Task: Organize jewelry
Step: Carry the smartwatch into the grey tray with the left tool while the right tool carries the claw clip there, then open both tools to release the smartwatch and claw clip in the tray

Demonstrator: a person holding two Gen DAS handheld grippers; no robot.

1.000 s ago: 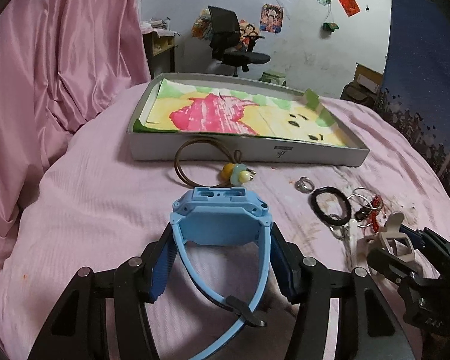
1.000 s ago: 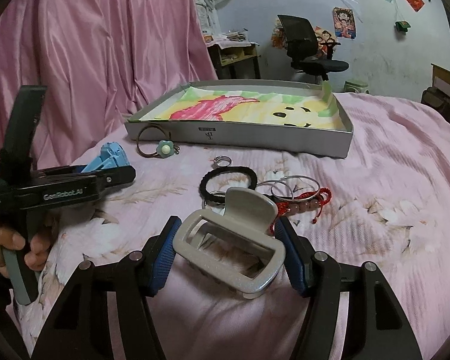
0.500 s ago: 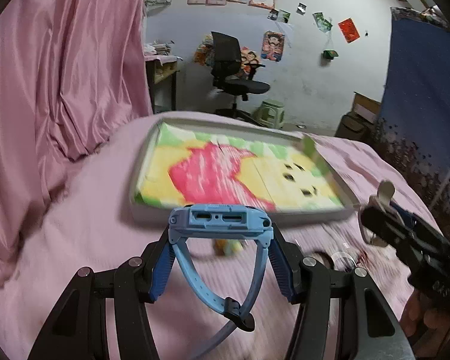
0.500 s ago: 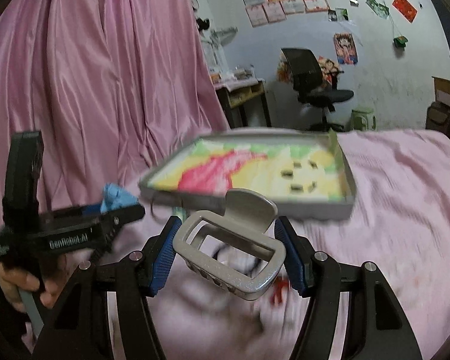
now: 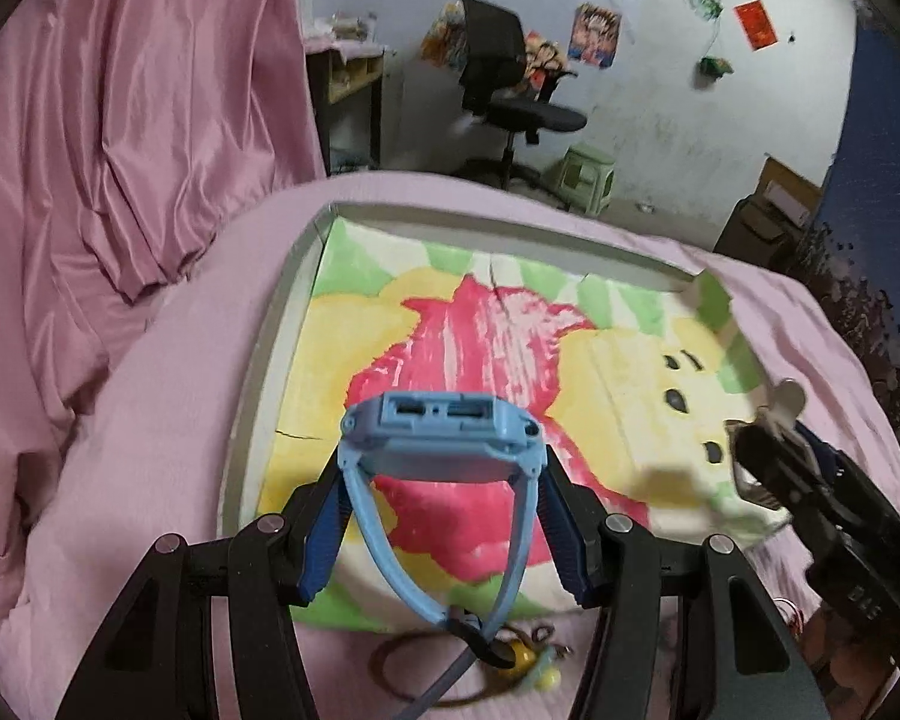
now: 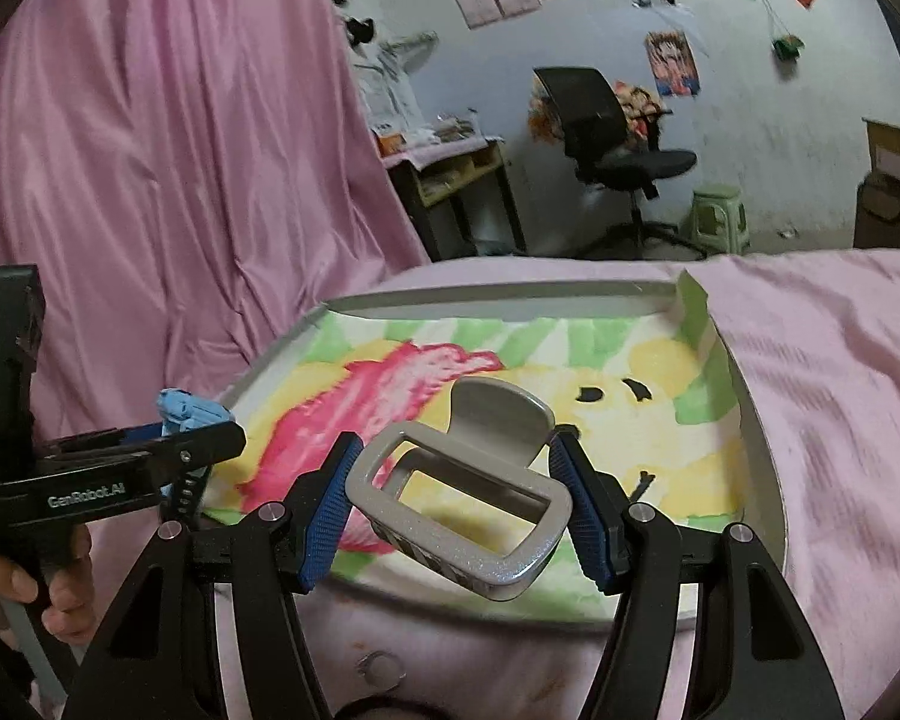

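My left gripper (image 5: 441, 510) is shut on a light blue watch (image 5: 441, 432) and holds it above the near edge of the grey tray (image 5: 264, 360), which is lined with a pink, yellow and green picture. My right gripper (image 6: 459, 516) is shut on a silver-grey hair claw clip (image 6: 468, 498) and holds it over the tray's (image 6: 762, 474) near edge. The left gripper with the watch (image 6: 189, 411) shows at the left of the right wrist view. The right gripper shows at the right of the left wrist view (image 5: 810, 480).
A brown cord necklace with a yellow pendant (image 5: 510, 660) lies on the pink cloth just before the tray. A small ring (image 6: 381, 669) lies below my right gripper. A pink curtain (image 6: 150, 180) hangs at the left; an office chair (image 5: 504, 84) stands behind.
Both grippers have risen from the cloth and moved forward over the tray's near edge, carrying the watch and the clip. The loose jewelry has dropped below and behind them.
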